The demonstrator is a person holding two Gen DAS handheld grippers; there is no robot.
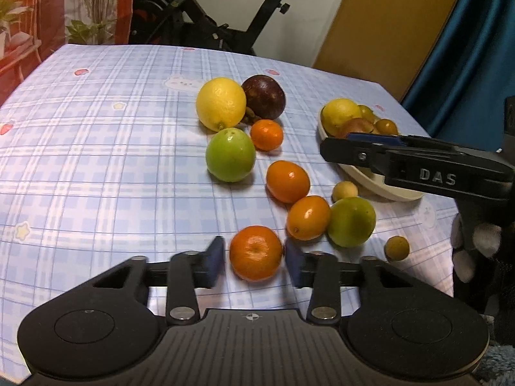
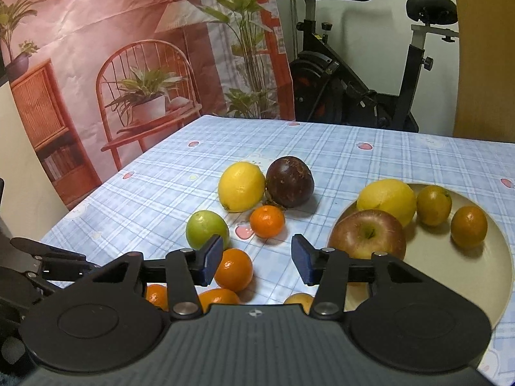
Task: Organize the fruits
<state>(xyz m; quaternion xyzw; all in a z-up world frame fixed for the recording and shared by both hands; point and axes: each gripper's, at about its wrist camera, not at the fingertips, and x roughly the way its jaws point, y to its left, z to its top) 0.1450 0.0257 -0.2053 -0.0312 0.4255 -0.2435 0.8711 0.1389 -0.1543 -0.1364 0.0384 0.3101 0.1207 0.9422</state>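
Your left gripper (image 1: 254,262) points steeply down, blue pads (image 1: 214,262) either side of a fruit, not clearly pressing. Your right gripper (image 2: 257,259) tilts gently down, jaws apart, holding nothing.

One marking is legible: raised letters "DAS" on the black side of the right gripper (image 1: 370,143), seen from the left wrist view. A small crosshair symbol sits on each gripper body near the camera. Nothing else readable on tablecloth (image 1: 96,160) or backdrop (image 2: 96,64).
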